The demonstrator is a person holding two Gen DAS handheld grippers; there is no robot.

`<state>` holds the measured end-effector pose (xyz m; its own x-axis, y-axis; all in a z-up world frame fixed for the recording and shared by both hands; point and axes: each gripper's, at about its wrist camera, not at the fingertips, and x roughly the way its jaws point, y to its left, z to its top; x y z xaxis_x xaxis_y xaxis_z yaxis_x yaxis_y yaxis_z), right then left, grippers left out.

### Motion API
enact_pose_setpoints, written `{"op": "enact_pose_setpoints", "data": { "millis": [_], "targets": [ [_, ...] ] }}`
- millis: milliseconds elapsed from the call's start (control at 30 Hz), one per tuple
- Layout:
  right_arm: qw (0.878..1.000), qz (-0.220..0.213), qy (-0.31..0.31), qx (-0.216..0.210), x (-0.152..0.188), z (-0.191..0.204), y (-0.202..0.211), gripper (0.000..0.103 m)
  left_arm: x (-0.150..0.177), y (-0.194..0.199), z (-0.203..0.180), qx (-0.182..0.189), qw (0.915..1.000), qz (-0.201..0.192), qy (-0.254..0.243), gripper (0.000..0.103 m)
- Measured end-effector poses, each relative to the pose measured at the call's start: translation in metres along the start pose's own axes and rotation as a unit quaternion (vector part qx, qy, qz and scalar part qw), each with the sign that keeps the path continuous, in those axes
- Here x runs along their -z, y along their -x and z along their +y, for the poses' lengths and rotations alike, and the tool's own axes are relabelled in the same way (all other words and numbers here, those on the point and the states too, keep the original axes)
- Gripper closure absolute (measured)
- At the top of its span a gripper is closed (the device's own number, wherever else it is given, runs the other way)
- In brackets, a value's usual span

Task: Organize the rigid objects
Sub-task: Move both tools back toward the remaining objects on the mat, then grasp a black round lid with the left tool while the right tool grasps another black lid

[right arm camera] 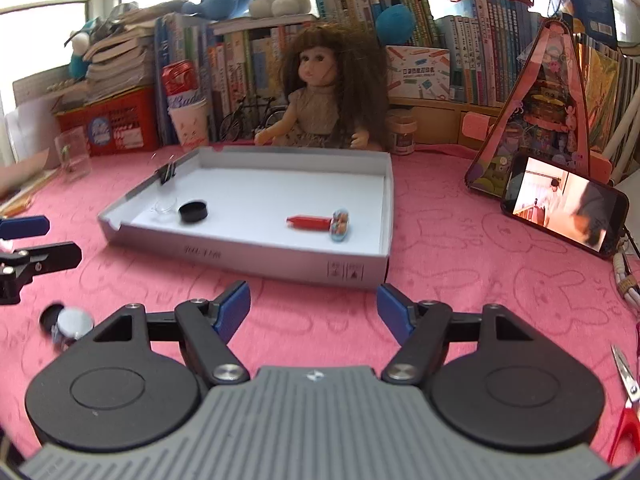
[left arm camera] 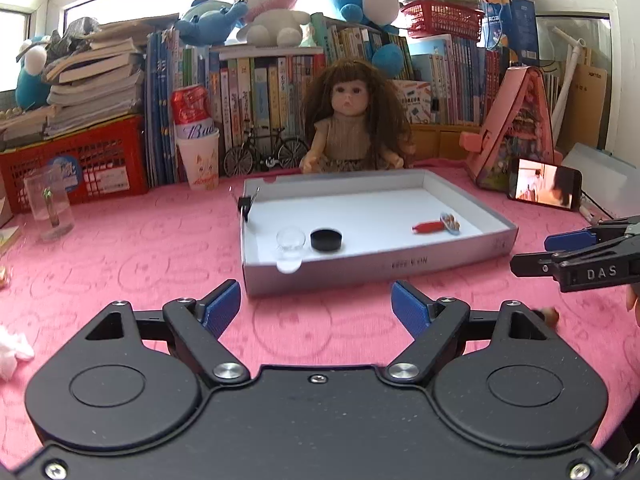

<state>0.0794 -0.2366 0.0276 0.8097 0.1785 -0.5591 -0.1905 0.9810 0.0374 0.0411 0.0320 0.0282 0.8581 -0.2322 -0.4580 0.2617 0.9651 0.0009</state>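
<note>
Tray [left arm camera: 460,248] sits mid-table on the pink cloth [left arm camera: 120,248], long side toward you, so both hands can drop things over its low front wall. Four items lie inside: clear cup [left arm camera: 291,239] and black cap [left arm camera: 327,239] just beside each other at the left, red pen-like piece [left arm camera: 427,227] touching a small oval trinket [left arm camera: 449,223] toward the right. They pair up by side, which reads as each hand feeding its own half. A black clip [left arm camera: 245,203] grips the tray's left wall; can't tell why, maybe to hold the corner.

Your left gripper [left arm camera: 316,300] hangs over bare cloth in front of the tray, jaws wide, nothing between the blue pads. Your right gripper [right arm camera: 314,306] is the same: wide, empty, short of the tray's front right corner. Both tilt down toward the table, so you look between picks.

Still loose: a small heap by the right gripper's left side, a black cap [right arm camera: 51,314] with a grey disc [right arm camera: 74,322] and something blurred under it. Scissors [right arm camera: 628,396] lie at the far right edge. Judged roughly half done. The heap is likely next; the flat disc could slide from the pads, so approach low.

The doll [left arm camera: 352,120], phone [left arm camera: 544,190] and books behind are backdrop.
</note>
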Motion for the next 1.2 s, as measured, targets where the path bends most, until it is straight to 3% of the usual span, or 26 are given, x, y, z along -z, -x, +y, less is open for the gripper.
{"op": "enact_pose_setpoints", "data": {
  "millis": [200, 467, 833, 1200],
  "targets": [
    [0.999, -0.002, 0.025, -0.020, 0.016, 0.013, 0.012, 0.020, 0.017, 0.009, 0.005, 0.002, 0.9997, 0.014, 0.019, 0.022],
    [0.997, 0.000, 0.067, -0.039, 0.032, 0.033, 0.016, 0.016, 0.039, 0.020, 0.014, 0.008, 0.9979, 0.025, 0.059, 0.033],
    [0.995, -0.006, 0.086, -0.055, 0.037, 0.047, 0.019, 0.016, 0.051, 0.026, 0.020, -0.015, 0.9973, 0.035, 0.062, 0.055],
    [0.995, -0.002, 0.089, -0.037, 0.037, 0.049, 0.016, 0.022, 0.056, 0.023, 0.010, -0.020, 0.9984, 0.034, 0.041, 0.055]
  ]
}}
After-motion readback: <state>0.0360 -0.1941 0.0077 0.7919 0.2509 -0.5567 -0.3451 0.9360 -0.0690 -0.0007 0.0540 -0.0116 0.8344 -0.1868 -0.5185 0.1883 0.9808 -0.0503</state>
